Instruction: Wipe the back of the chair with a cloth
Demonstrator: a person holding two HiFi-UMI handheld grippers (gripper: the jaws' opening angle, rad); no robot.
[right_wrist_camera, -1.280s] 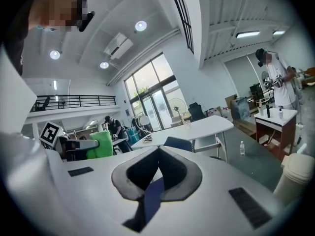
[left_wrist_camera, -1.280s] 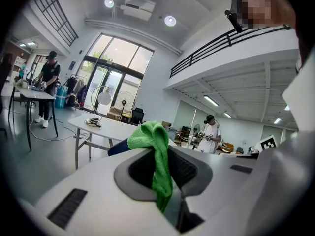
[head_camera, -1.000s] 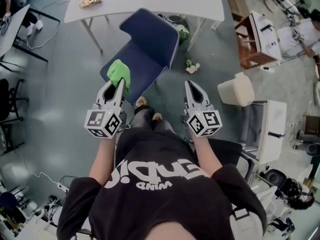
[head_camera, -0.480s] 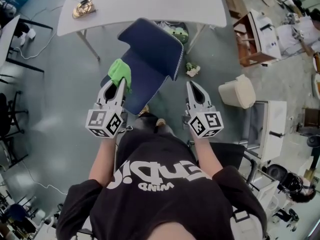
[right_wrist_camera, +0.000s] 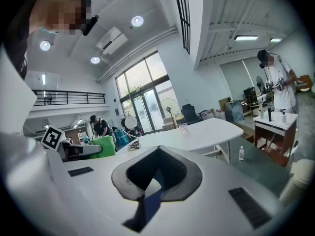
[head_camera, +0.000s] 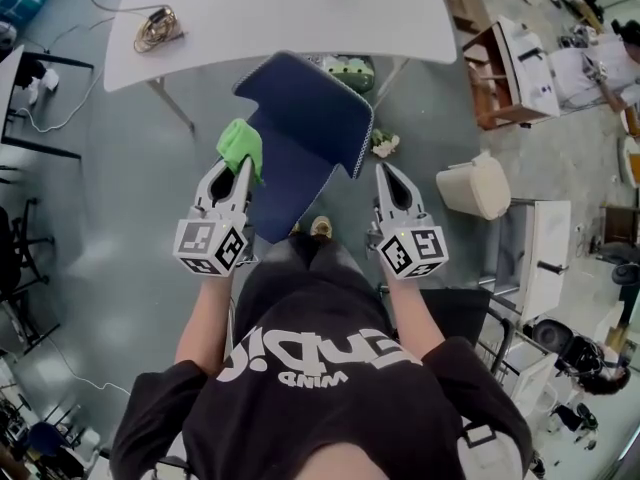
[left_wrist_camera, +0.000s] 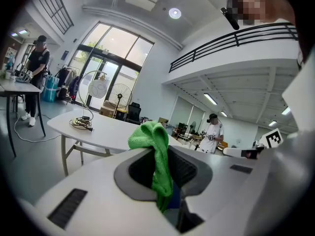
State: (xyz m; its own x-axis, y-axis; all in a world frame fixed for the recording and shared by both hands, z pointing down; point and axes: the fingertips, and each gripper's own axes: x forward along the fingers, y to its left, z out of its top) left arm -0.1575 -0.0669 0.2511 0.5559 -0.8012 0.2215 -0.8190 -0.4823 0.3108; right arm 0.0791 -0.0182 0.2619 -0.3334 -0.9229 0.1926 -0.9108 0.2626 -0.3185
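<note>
The dark blue chair stands in front of me in the head view, its back toward the white table. My left gripper is shut on a bright green cloth, which bunches out past the fingertips over the chair's left edge. In the left gripper view the cloth hangs pinched in the left gripper. My right gripper is shut and holds nothing, just off the chair's right side. The right gripper shows a sliver of blue chair beyond its jaws.
A white table with a coiled cable lies beyond the chair. A cream bin, a white cabinet and a wooden stand are to the right. Green and white items lie under the table.
The chair sits higher and further right in the head view and its outline has turned. Both grippers keep their places in view, the left still shut on the cloth.
</note>
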